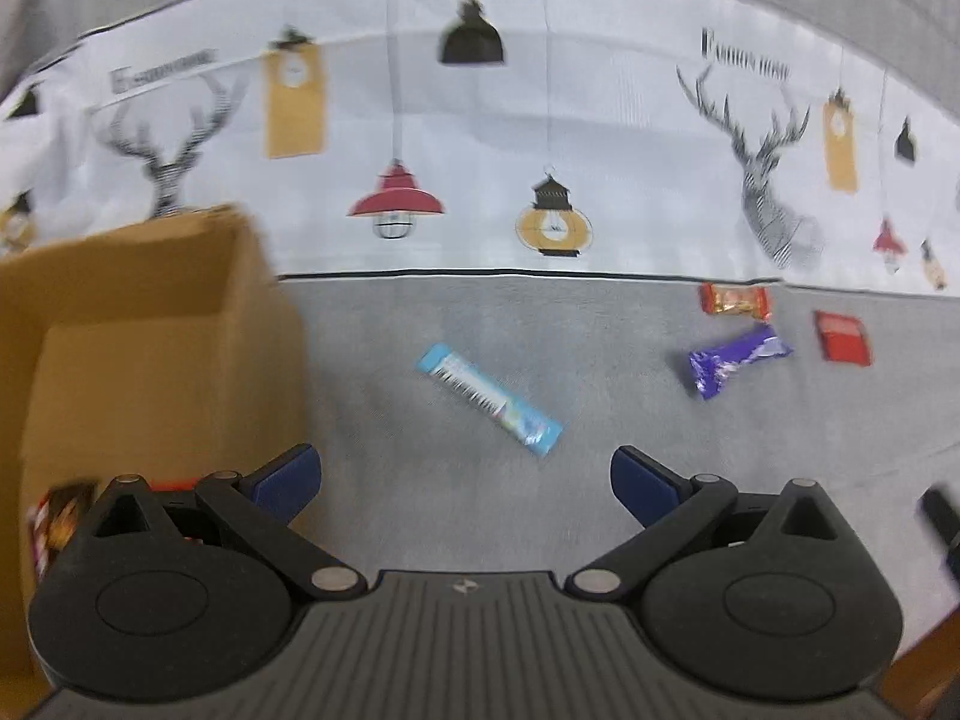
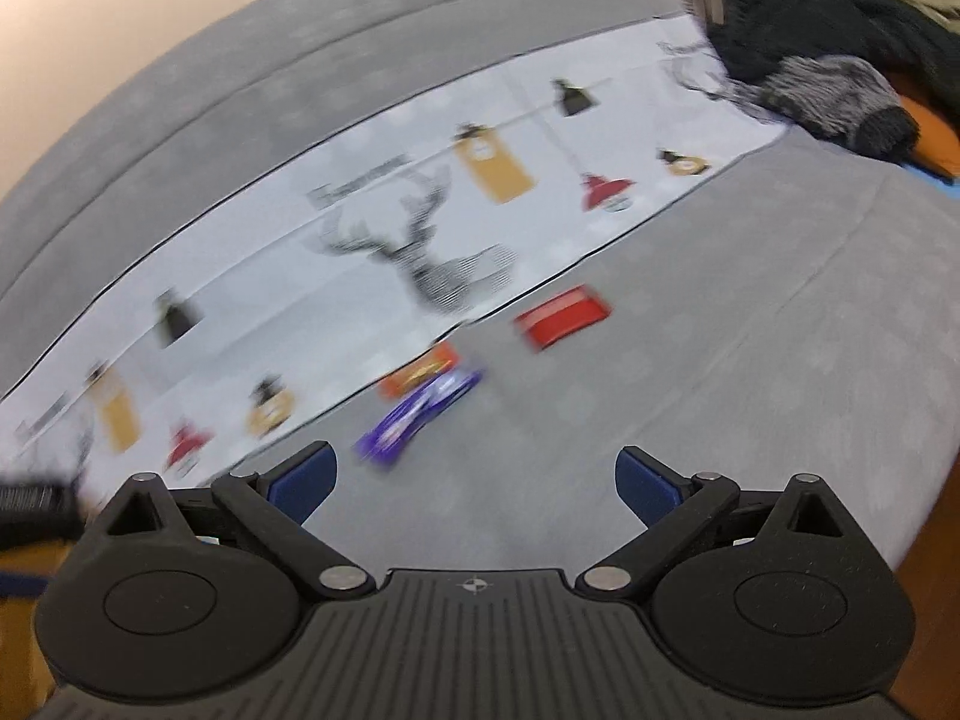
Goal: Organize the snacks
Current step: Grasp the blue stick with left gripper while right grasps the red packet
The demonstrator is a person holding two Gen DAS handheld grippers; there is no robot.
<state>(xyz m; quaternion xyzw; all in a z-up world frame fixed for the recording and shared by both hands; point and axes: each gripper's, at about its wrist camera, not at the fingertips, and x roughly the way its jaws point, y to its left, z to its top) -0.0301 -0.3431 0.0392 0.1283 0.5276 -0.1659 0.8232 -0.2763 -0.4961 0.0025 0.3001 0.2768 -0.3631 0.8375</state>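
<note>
My left gripper [image 1: 465, 477] is open and empty above the grey surface. A light blue snack bar [image 1: 489, 397] lies just ahead of it. A purple bar [image 1: 738, 358], an orange snack [image 1: 735, 300] and a red packet [image 1: 842, 337] lie to the right. An open cardboard box [image 1: 138, 348] stands at the left with a snack [image 1: 57, 519] inside. My right gripper [image 2: 477, 480] is open and empty. The purple bar [image 2: 417, 414] lies ahead of its left finger, the orange snack [image 2: 420, 375] behind it and the red packet [image 2: 561, 318] farther off.
A white cloth printed with deer and lamps [image 1: 540, 138] covers the back of the grey surface [image 2: 690, 360]. A dark furry item [image 2: 828, 60] lies at the far right. The other gripper's tip [image 1: 942, 522] shows at the right edge of the left wrist view.
</note>
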